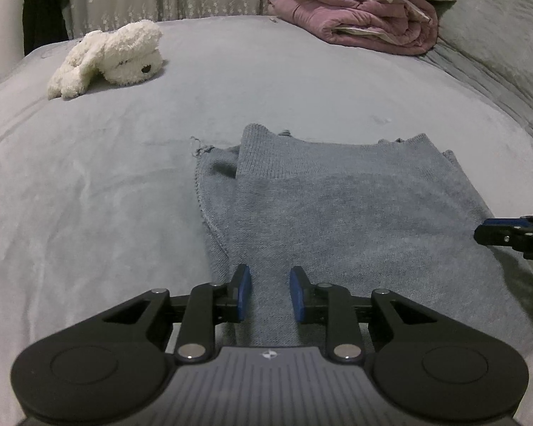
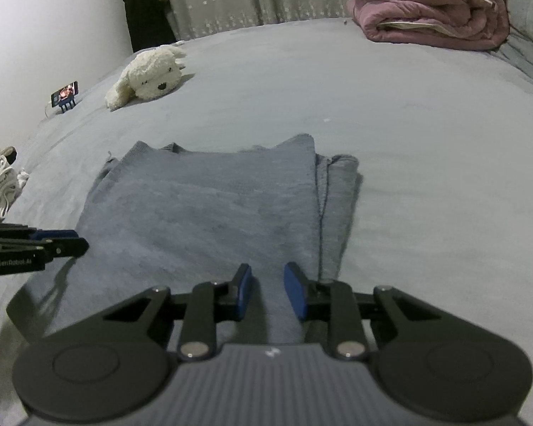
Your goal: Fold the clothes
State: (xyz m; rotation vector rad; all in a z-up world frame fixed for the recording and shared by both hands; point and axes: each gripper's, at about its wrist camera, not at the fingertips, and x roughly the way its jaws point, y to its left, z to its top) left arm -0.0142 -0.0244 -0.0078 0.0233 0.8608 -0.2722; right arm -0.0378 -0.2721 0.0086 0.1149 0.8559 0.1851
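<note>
Both grippers (image 1: pixel 269 293) (image 2: pixel 266 291) angled down over sweater (image 1: pixel 337 213)

Your left gripper (image 1: pixel 269 293) hides the near hem of the grey sweater (image 1: pixel 337 213), so you cannot tell whether its pads press any cloth. The right gripper (image 2: pixel 266 293) covers the same hem from its side. The top edge cuts off the pink quilt (image 1: pixel 366 25), and the phone (image 2: pixel 65 93) screen is too small to read.
</note>
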